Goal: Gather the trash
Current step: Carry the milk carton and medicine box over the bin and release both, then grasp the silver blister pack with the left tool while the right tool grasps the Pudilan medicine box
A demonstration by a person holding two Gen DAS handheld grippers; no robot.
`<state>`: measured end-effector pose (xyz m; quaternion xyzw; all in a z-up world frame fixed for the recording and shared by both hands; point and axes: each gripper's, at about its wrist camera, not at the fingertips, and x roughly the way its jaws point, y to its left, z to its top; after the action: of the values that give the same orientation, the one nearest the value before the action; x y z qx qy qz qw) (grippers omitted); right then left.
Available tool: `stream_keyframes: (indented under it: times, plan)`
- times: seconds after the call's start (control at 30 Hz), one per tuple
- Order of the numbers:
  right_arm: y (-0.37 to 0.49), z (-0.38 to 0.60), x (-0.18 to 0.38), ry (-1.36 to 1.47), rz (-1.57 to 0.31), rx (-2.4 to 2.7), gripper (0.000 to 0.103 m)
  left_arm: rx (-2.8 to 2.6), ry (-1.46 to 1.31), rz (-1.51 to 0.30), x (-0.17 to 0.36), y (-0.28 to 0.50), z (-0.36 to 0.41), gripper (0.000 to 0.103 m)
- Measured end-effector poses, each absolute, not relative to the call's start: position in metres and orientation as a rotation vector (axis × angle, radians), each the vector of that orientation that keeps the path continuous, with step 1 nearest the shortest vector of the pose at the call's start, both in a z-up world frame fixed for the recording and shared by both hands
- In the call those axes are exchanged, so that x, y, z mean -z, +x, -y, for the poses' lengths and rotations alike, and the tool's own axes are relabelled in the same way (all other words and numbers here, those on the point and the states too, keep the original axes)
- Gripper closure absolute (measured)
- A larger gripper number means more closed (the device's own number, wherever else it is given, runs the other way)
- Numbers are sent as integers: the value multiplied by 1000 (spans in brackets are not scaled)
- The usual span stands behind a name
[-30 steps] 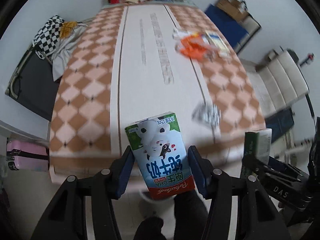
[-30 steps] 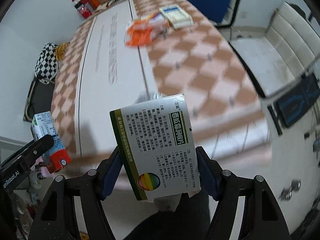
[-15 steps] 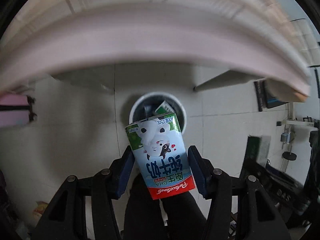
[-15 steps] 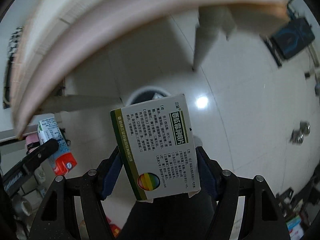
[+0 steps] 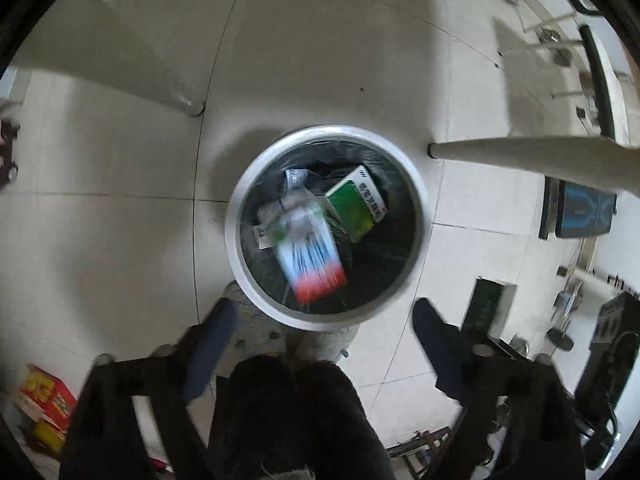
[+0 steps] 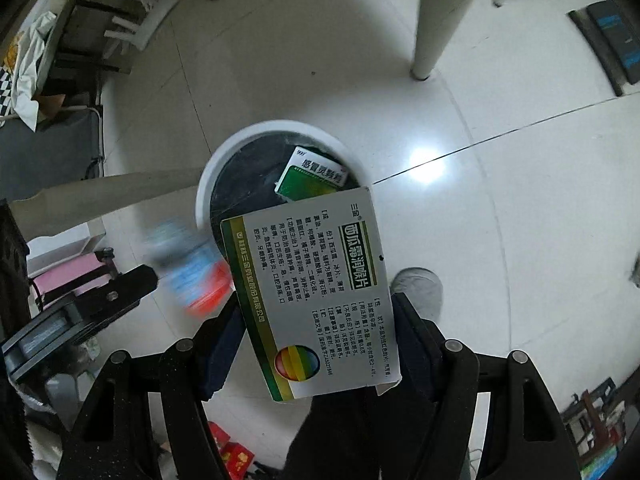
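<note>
Left gripper (image 5: 324,316): jaws just opened wide, nothing between them; blurred milk carton (image 5: 310,256) over the bin's (image 5: 240,200) near rim. Right gripper (image 6: 320,320): jaws clamped on medicine box (image 6: 316,292) above the bin.

We see the left gripper (image 5: 320,316) pointing steeply down over the bin (image 5: 236,236), its jaws just opened wide, with nothing between the pads. The right gripper (image 6: 318,320) also points steeply down, just beside the bin, its pads pressed on both sides of the box (image 6: 316,292).
</note>
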<state>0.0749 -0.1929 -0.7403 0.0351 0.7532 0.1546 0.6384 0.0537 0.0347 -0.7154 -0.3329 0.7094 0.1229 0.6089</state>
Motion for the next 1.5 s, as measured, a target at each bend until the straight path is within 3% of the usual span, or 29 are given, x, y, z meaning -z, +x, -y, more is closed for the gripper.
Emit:
stream_keyframes:
  times: [0.03, 0.1, 0.13, 0.37, 0.87, 1.27, 1.5]
  plan:
    - [76, 188, 750, 73, -1734, -365, 27, -297, -765, -1639, 717, 51, -38, 10]
    - [72, 184, 767, 77, -1748, -394, 3, -334, -735, -1641, 718, 43, -41, 10]
    - [73, 179, 771, 71, -1750, -408, 1, -348, -717, -1639, 716, 41, -44, 10]
    - [63, 172, 777, -39, -1741, -417, 1, -478, -502, -1603, 697, 22, -47, 10]
    - [58, 169, 711, -227, -1612, -323, 1, -461, -398, -1578, 654, 14, -24, 10]
    - [31, 175, 599, -252, -1551, -346, 1, -425, -420, -1544, 563, -7, -15, 10]
    - [7, 178, 502, -238, -1522, -358, 1, -409, -425, -1511, 487, -24, -14, 10]
